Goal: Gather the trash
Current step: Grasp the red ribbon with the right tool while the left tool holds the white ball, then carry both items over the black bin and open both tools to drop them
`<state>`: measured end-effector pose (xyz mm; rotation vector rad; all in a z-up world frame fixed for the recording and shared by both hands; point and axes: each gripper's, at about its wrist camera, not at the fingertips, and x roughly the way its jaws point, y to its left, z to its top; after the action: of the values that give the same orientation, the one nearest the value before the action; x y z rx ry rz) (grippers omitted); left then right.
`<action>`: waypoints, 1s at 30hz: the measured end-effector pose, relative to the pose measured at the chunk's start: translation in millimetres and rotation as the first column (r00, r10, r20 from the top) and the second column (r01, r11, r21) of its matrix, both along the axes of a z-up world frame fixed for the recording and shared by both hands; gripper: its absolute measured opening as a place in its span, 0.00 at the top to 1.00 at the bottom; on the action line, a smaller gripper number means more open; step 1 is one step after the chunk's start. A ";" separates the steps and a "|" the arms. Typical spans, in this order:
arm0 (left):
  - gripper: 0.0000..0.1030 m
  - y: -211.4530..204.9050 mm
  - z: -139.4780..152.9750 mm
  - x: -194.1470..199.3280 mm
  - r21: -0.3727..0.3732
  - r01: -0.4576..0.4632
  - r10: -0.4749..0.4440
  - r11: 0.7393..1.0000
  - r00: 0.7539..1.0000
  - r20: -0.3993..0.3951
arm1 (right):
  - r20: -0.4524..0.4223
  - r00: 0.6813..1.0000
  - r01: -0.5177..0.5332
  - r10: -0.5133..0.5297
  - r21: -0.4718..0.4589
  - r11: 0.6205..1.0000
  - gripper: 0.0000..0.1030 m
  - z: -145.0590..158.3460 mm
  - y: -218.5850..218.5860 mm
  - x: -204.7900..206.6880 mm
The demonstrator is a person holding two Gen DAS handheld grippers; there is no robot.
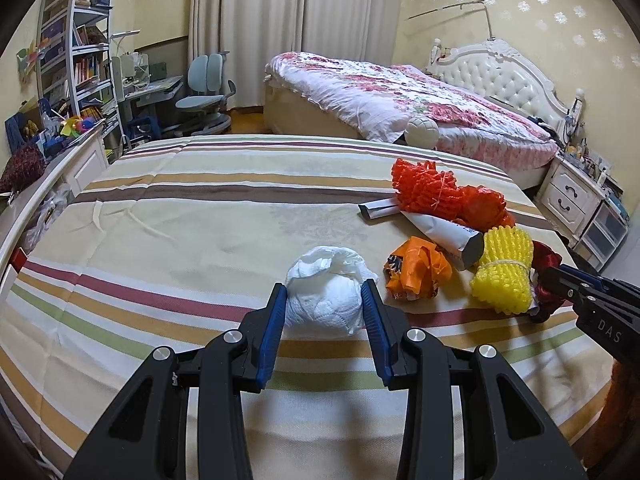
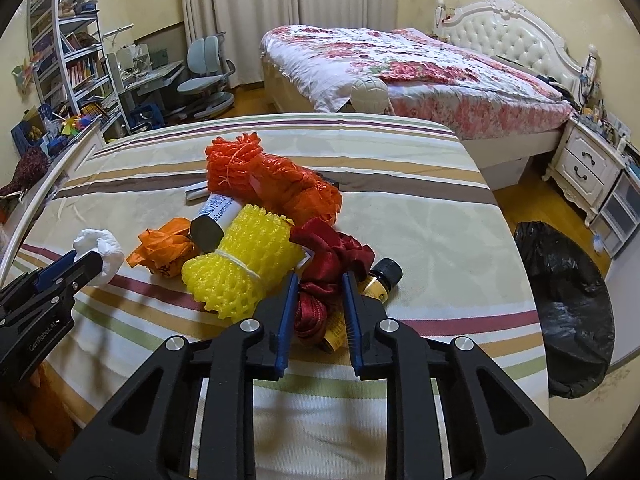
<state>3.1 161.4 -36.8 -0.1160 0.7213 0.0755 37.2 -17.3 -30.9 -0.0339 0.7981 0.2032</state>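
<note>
Right wrist view: right claw [image 2: 318,312] pinches the red ribbon [image 2: 332,256], a small bottle [image 2: 382,280] just right of it. Left claw [image 1: 325,312] clamps the white paper wad [image 1: 324,300]. Lifting may snag the bottle and drag it along.

Striped bed cover with a heap of trash

The striped bed cover [image 1: 180,216] carries a white paper wad [image 1: 324,292], a crumpled orange wrapper [image 1: 416,272], a yellow foam net [image 1: 504,276], an orange mesh bag [image 1: 444,192], a grey-ended tube [image 2: 212,220], red ribbon [image 2: 328,264] and a small black-capped bottle [image 2: 380,280].
</note>
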 end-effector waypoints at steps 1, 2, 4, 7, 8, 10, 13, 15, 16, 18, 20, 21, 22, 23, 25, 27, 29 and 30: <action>0.62 -1.4 2.0 -1.0 0.001 0.003 -0.003 1.000 1.000 0.005 | 0.005 1.000 0.000 0.000 0.001 1.000 0.79 1.4 -0.9 -1.1; 0.62 -3.2 4.3 -2.0 0.001 0.006 -0.006 1.000 1.000 0.011 | 0.012 1.000 0.002 -0.002 0.002 1.000 0.79 3.6 -2.7 -2.4; 0.62 -7.5 8.6 -3.8 0.004 0.015 -0.015 1.000 1.000 0.023 | 0.023 1.000 0.007 -0.007 0.007 1.000 0.79 7.4 -6.1 -5.4; 0.62 -16.4 15.3 -5.4 0.005 0.034 -0.034 0.999 0.999 0.040 | 0.035 0.999 0.016 -0.017 0.017 1.000 0.79 12.5 -15.7 -8.5; 0.62 -20.6 16.6 -5.9 0.006 0.041 -0.041 0.999 0.998 0.044 | 0.039 0.999 0.021 -0.022 0.019 1.000 0.79 13.8 -19.4 -9.2; 0.62 -29.5 19.7 -6.1 0.007 0.060 -0.061 0.998 0.997 0.052 | 0.049 0.998 0.034 -0.035 0.024 0.999 0.79 16.9 -26.3 -10.7; 0.62 -44.8 23.1 -5.8 0.012 0.094 -0.094 0.996 0.994 0.063 | 0.063 0.996 0.058 -0.059 0.028 0.998 0.79 21.4 -38.9 -13.1; 0.62 -56.2 25.2 -5.3 0.015 0.117 -0.118 0.993 0.990 0.071 | 0.075 0.994 0.081 -0.083 0.028 0.996 0.79 24.6 -49.2 -14.5; 0.62 -62.6 26.5 -4.7 0.014 0.130 -0.131 0.991 0.988 0.076 | 0.080 0.992 0.091 -0.093 0.028 0.995 0.79 26.3 -53.5 -15.1; 0.62 -76.1 29.0 -2.1 0.013 0.160 -0.161 0.987 0.983 0.084 | 0.091 0.989 0.118 -0.120 0.027 0.993 0.79 30.2 -66.5 -15.7; 0.62 -89.5 31.4 2.1 0.010 0.191 -0.191 0.982 0.978 0.087 | 0.102 0.984 0.144 -0.146 0.026 0.989 0.79 32.1 -80.7 -16.5; 0.62 -97.6 32.1 4.0 0.008 0.207 -0.207 0.978 0.974 0.088 | 0.107 0.981 0.158 -0.160 0.024 0.987 0.79 32.9 -87.7 -17.2; 0.62 -104.6 33.4 6.2 0.005 0.221 -0.221 0.975 0.971 0.090 | 0.114 0.977 0.177 -0.178 0.022 0.984 0.79 33.7 -96.3 -17.3; 0.62 -113.0 34.5 7.8 0.004 0.236 -0.235 0.972 0.967 0.093 | 0.118 0.973 0.195 -0.196 0.023 0.981 0.79 34.2 -105.5 -17.1; 0.62 -130.5 36.8 14.3 0.008 0.265 -0.264 0.964 0.959 0.101 | 0.123 0.965 0.228 -0.230 0.030 0.973 0.79 35.1 -124.2 -16.4; 0.62 -146.1 37.8 20.2 0.009 0.292 -0.291 0.956 0.951 0.105 | 0.126 0.956 0.263 -0.265 0.033 0.964 0.79 34.1 -142.2 -15.4; 0.62 -164.5 38.9 27.3 0.009 0.323 -0.322 0.946 0.940 0.111 | 0.125 0.946 0.296 -0.298 0.037 0.955 0.79 32.2 -160.5 -13.6; 0.62 -174.1 38.8 29.8 0.016 0.338 -0.337 0.941 0.934 0.114 | 0.125 0.942 0.308 -0.310 0.036 0.951 0.79 30.6 -167.4 -13.5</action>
<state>32.9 -12.7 2.0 0.0013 0.6169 -0.2605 23.6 -184.7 -0.3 0.0930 0.6617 -0.0902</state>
